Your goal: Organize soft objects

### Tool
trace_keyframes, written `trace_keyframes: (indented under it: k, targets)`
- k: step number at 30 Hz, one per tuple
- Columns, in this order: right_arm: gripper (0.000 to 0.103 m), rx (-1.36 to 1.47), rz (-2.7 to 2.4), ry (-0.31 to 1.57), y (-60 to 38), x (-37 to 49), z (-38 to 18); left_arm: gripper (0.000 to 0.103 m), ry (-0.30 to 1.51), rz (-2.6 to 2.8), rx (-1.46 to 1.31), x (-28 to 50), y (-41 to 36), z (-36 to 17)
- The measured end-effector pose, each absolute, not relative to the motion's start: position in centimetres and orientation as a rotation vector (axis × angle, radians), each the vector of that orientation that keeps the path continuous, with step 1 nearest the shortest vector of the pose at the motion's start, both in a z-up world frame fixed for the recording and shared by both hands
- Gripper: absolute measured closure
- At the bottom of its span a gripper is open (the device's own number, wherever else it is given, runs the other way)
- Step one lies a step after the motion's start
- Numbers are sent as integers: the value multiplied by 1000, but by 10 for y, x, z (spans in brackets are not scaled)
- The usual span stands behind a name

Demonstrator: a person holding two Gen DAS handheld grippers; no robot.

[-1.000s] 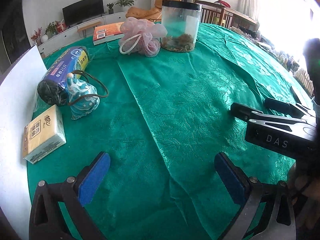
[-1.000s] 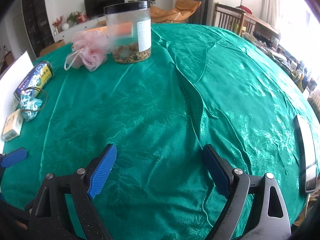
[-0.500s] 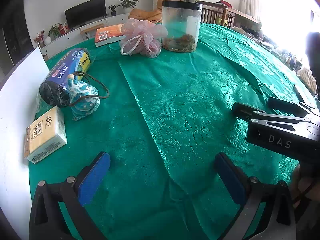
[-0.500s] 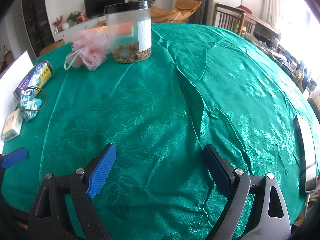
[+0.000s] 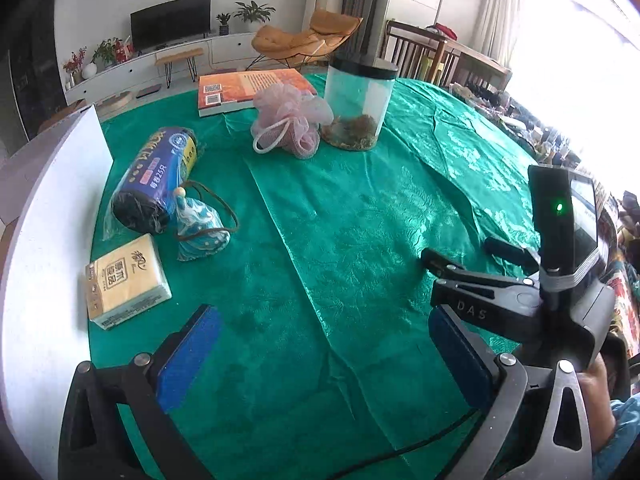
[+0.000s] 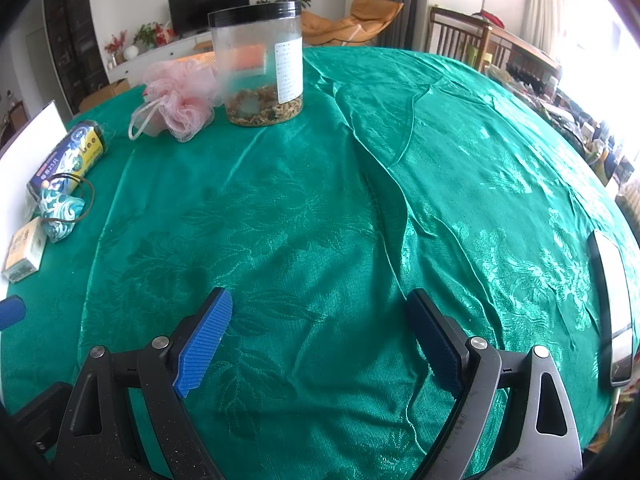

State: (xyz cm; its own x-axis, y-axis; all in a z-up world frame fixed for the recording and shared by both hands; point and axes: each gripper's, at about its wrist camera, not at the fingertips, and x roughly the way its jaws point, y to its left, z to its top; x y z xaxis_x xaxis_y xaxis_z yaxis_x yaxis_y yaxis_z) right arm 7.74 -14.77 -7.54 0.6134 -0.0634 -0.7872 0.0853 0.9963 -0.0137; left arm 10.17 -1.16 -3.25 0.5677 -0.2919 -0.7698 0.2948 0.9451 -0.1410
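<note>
A pink mesh bath pouf point(image 5: 290, 119) point(image 6: 182, 98) lies at the far side of the green tablecloth, touching a clear jar. A blue-and-white fabric pouch point(image 5: 199, 224) point(image 6: 60, 210) with a brown cord lies at the left, next to a yellow tissue pack point(image 5: 126, 282) point(image 6: 24, 254) and a blue roll of bags point(image 5: 158, 178) point(image 6: 70, 158). My left gripper point(image 5: 324, 354) is open and empty over the near cloth. My right gripper point(image 6: 320, 338) point(image 5: 472, 256) is open and empty, to the right of the left one.
A clear jar with a black lid point(image 5: 358, 106) point(image 6: 258, 68) stands by the pouf. An orange book point(image 5: 250, 88) lies behind it. A white board point(image 5: 44, 240) runs along the table's left edge. A phone-like slab point(image 6: 612, 306) lies at the right edge.
The left gripper has drawn back and lifted, so more of the room and the right gripper's body show. The right gripper has barely moved. No object has moved.
</note>
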Motion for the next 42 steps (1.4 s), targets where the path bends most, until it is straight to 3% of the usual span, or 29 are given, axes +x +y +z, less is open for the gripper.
trace_keyframes:
  k: [6,14,15,16,18,22,25,29,33,35,36,42]
  targets:
    - [13,26,-85,906,-148,77,-75,0,953,-120,97,194,15,10]
    - [13,26,-85,906,-148,77,-75,0,1188,41,100,301,56,-66]
    - [13,26,-85,906,-148,77,-75,3,1199,39,89,303,57,-72]
    - [13,26,-85,906,-148,77,-75,27,1197,25,80,304,59,-74]
    - [13,26,-85,906,-148,77,-75,48,1178,31,92,302,61,-71]
    - [12,45,-63,901,-149,75,-74,49,1108,-30,-60,292,80,-43]
    - [13,218,161,832,-144,71,-59,49,1012,-63,-81,272,90,-5]
    - [15,183,445,836,-75,103,-47,49,932,-99,-109,238,105,34]
    - [28,117,585,900,5,146,-51,49,895,-105,-136,205,122,52]
    - [45,66,591,972,33,165,-64,49,892,-101,-142,192,130,54]
    - [63,39,578,1016,41,172,-71,49,893,-104,-139,186,131,53]
    - [63,124,507,957,-11,153,-62,49,924,-180,-155,155,107,36]
